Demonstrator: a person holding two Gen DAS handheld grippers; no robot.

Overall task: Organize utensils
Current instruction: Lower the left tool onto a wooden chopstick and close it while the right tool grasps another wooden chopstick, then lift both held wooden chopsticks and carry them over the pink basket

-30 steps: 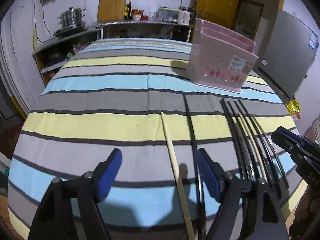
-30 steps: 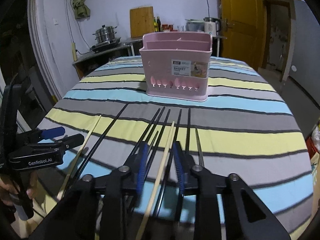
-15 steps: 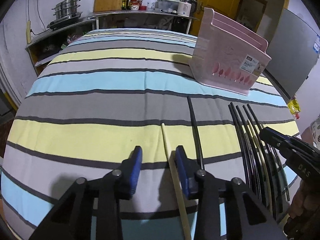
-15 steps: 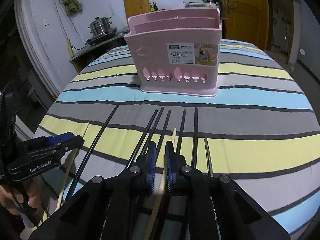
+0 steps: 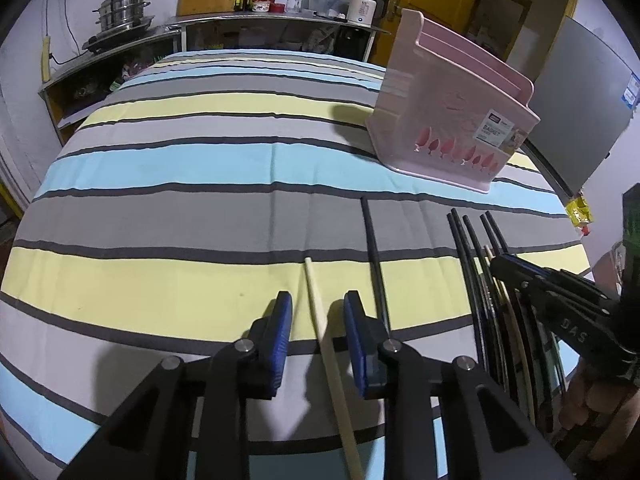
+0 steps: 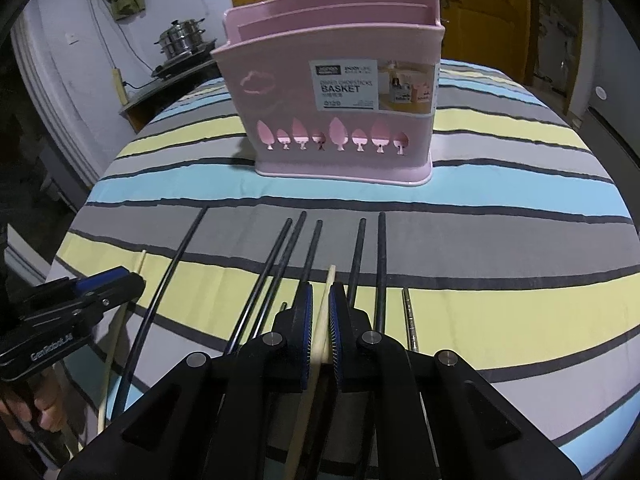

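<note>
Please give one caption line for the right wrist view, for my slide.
Right gripper shut on a pale wooden chopstick among black chopsticks, pink basket behind.

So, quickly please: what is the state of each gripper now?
Left gripper: closing around a pale chopstick, pads not yet touching it.
Right gripper: shut on another pale chopstick.

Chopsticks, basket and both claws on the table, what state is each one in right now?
Left claw: closing around a pale wooden chopstick, pads not yet touching.
Right claw: shut on another pale chopstick.
Black chopsticks: lying flat on the striped cloth.
Pink basket: upright, apparently empty.
</note>
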